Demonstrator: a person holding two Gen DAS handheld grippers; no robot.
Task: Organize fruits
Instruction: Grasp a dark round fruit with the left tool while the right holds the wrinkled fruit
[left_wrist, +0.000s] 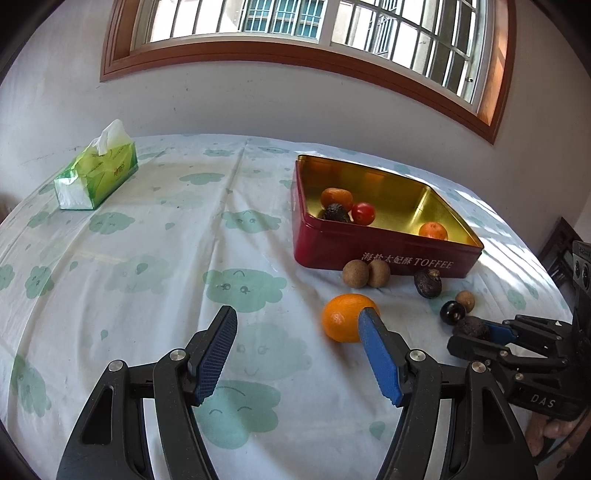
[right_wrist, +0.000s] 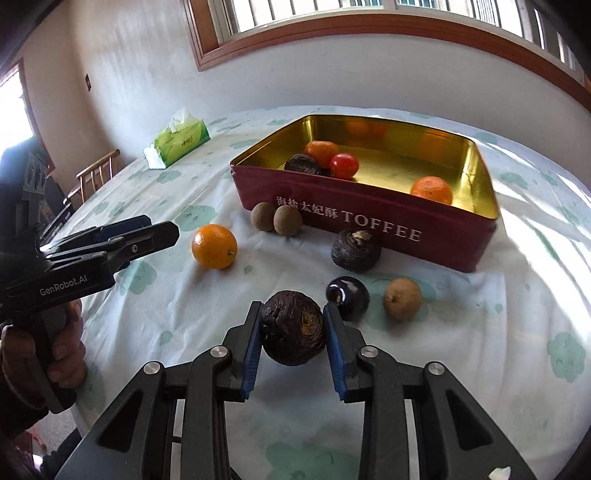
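A red TOFFEE tin (right_wrist: 369, 221) with a gold inside holds two mandarins, a red tomato (right_wrist: 344, 165) and a dark wrinkled fruit. On the cloth in front of it lie an orange (right_wrist: 214, 246), two brown longans (right_wrist: 276, 218), another dark wrinkled fruit (right_wrist: 355, 250), a glossy black fruit (right_wrist: 347, 297) and a third longan (right_wrist: 402, 299). My right gripper (right_wrist: 292, 308) is shut on a dark wrinkled fruit (right_wrist: 293, 332), a blue pad against each side. My left gripper (left_wrist: 298, 314) stands open with nothing between its fingers; the orange (left_wrist: 341, 323) lies just beyond its right fingertip.
A green tissue box (left_wrist: 98, 170) sits at the far left of the round table, which wears a white cloth with green cloud prints. A wall with a window stands behind. A wooden chair (right_wrist: 94, 177) is past the table's left edge.
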